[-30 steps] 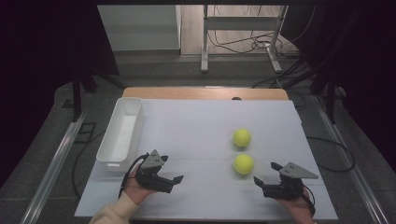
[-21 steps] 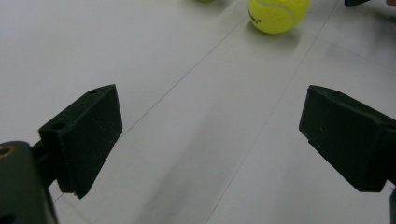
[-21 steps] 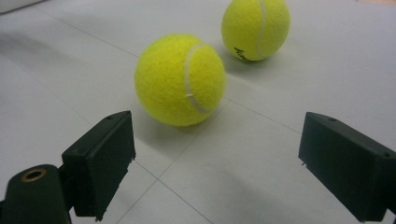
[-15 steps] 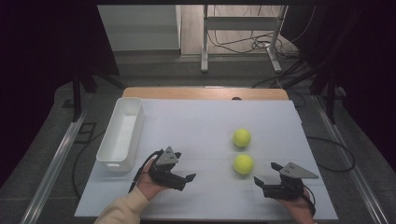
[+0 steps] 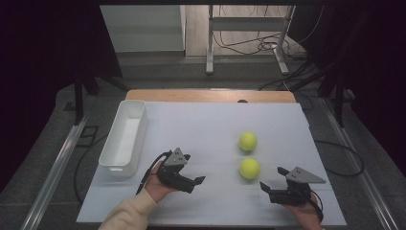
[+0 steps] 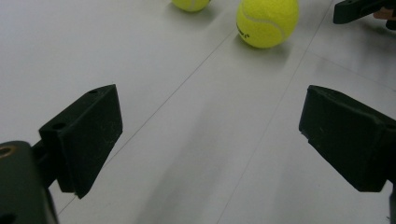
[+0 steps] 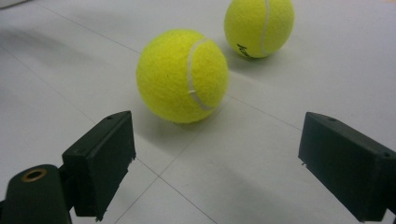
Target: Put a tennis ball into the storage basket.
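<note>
Balls — near tennis ball (image 7: 182, 76) fuzzy yellow, white seam | left gripper (image 5: 194, 182) jaws apart | right gripper (image 5: 267, 190) jaws apart

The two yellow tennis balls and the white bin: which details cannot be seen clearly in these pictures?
- Far yellow felt tennis ball: the top edge of the left gripper view cuts it off.
- Black print on the near yellow felt tennis ball: too small and turned away to read; in the right gripper view the far ball's print curves out of sight.
- White rectangular plastic bin: in the high view its near wall hides part of the floor inside.
</note>
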